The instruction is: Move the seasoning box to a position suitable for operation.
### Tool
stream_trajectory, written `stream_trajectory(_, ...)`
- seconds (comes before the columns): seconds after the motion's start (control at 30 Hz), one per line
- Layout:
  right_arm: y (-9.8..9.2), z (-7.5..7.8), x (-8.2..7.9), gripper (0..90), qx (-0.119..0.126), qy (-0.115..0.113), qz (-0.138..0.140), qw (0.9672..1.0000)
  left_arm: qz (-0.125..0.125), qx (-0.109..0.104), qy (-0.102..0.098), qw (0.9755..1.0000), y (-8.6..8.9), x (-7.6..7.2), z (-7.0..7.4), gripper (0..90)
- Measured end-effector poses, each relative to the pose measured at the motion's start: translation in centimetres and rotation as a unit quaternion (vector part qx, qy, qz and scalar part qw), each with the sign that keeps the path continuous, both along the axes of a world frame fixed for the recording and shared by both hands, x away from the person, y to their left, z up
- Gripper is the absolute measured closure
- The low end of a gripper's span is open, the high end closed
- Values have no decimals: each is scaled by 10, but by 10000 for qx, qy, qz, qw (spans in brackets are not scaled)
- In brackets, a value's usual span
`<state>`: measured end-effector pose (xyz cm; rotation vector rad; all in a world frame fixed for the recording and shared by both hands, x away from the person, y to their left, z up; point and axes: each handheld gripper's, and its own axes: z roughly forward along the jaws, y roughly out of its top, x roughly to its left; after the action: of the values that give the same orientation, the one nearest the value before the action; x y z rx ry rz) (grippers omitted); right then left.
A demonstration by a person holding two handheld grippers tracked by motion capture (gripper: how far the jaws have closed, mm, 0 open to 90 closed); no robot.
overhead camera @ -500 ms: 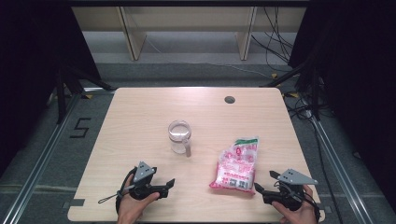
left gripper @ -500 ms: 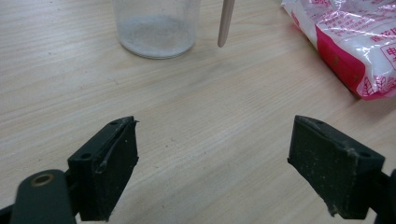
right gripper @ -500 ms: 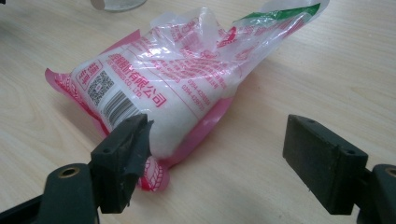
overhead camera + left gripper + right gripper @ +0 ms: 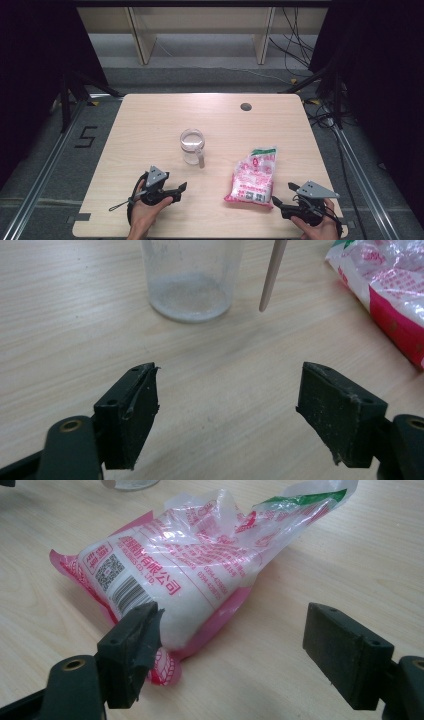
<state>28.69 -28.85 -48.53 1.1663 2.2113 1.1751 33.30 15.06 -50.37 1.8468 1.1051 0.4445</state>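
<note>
No notable movement since half a second ago: both hands low at the near edge of the table [image 4: 150, 115], bag and cup where they were.

Right gripper [image 4: 281, 200]: jaws spread wide, nothing between them. Just ahead of the left jaw, in the right gripper view, the sealed bottom end of the pink-and-clear plastic bag [image 4: 195, 575] of white granules, lying flat and close to that jaw, contact not certain. Bag's top end farther off, loose and crumpled, green-printed, seemingly cut open; cannot confirm. Bulk of contents slumped toward the near end.

Left gripper [image 4: 179, 189]: jaws likewise wide and empty. Straight ahead and near, the clear plastic cup [image 4: 192, 277], upright, faint white residue at its base. Beside the cup, toward the bag, a wooden stick [image 4: 272, 275] leaning from its rim.

Judged step: taking hold of the bag, likely for pouring into the cup.

Recommendations:
- Grip on the bag's upper half, on firm film above the heaped contents, not on the thin bottom seam.
- Jaws centred across the bag's width before closing; slow closure, film being slippery.
- Open end kept uppermost during the lift; spill risk otherwise.
- Cup light and tippy with the stick in it: steadying by the left gripper low on the wall advisable.
</note>
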Motion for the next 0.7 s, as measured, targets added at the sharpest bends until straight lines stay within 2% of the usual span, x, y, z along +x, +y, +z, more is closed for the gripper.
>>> stream_trajectory(0.03,0,0,-1,238,-5,43,-140,9999,6,-20,6,10000,-3,2,1,208)
stream_trajectory(0.1,-2,0,0,238,0,-1,-65,10000,-63,36,-96,9999,-8,10,2,196)
stream_trajectory(0.2,-3,-1,1,238,-55,-52,-111,9999,-55,12,-32,10000,-11,14,2,233)
stream_trajectory(0.23,-2,-1,-1,238,58,95,-163,9998,-72,-77,-86,9999,-14,17,4,251)
stream_trajectory(0.3,-2,-1,-1,238,50,83,-155,9998,-74,-88,-115,9999,-16,19,5,276)
stream_trajectory(0.33,-3,0,-1,238,14,107,-155,9998,-163,-24,-171,9997,-19,22,6,299)
stream_trajectory(0.37,-5,-2,3,239,-76,-70,-88,9999,-177,6,-174,9997,-23,25,6,308)
stream_trajectory(0.4,-5,-2,3,246,-79,-74,-124,9999,-219,28,-209,9995,-27,28,6,366)
stream_trajectory(0.43,-4,-1,2,246,-39,-41,-140,9999,-287,107,-289,9991,-34,33,6,384)
stream_trajectory(0.5,-4,-1,2,246,5,-44,-77,10000,-384,44,-359,9986,-44,40,6,447)
stream_trajectory(0.53,-4,0,1,246,-6,-13,-91,10000,-400,114,-357,9985,-48,42,6,471)
stream_trajectory(0.6,-4,-1,2,246,15,-11,-53,10000,-427,104,-345,9984,-52,45,6,544)
stream_trajectory(0.63,-4,-1,1,246,-4,-22,-69,10000,-572,169,-385,9975,-58,51,7,554)
stream_trajectory(0.67,-3,0,-1,247,29,81,-132,9999,-572,169,-385,9975,-58,51,7,556)
stream_trajectory(0.7,-2,-1,0,247,64,51,-150,9999,-520,271,-426,9974,-62,53,7,561)
